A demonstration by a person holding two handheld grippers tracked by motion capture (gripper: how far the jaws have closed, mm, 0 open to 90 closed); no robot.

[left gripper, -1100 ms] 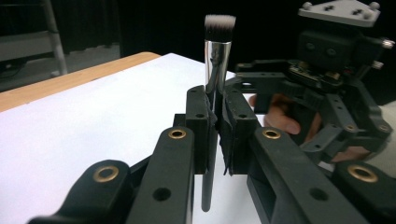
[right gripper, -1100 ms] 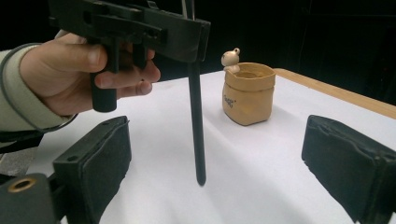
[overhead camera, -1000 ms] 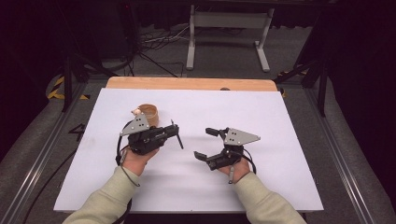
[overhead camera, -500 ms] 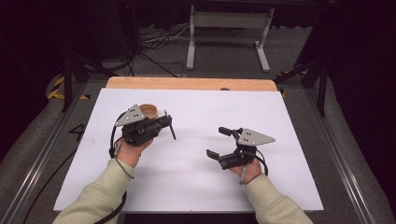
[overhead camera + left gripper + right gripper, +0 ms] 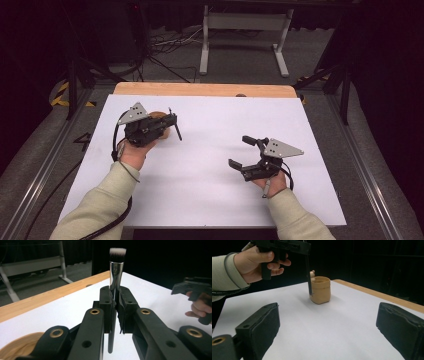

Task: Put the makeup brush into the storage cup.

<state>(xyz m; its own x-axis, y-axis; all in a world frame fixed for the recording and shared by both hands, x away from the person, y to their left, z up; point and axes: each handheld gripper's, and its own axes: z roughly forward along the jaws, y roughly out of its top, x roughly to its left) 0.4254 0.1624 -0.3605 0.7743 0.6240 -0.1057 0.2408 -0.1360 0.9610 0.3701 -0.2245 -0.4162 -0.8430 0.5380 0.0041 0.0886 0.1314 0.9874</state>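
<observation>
My left gripper (image 5: 171, 120) (image 5: 116, 293) is shut on a makeup brush (image 5: 116, 267) with a silver ferrule, white-tipped bristles and a black handle (image 5: 176, 132). The brush stands upright in the jaws, its handle hanging down in front of a tan cup (image 5: 320, 290), above the sheet. In the high view the cup (image 5: 158, 116) sits at the back left, mostly hidden behind that gripper. My right gripper (image 5: 240, 151) (image 5: 329, 322) is held low over the sheet at the right, open, with nothing between its pads, and it points at the cup.
A white sheet (image 5: 215, 200) covers the table, with a wooden strip (image 5: 200, 90) along the far edge. A small pale figure (image 5: 312, 275) sticks up at the cup's rim. Metal rails run along both sides of the table, and a stand's legs (image 5: 240, 45) rise behind it.
The left hand has carried the brush left and away from the person, up to the cup. The right hand has drifted to the right, jaws still wide.
</observation>
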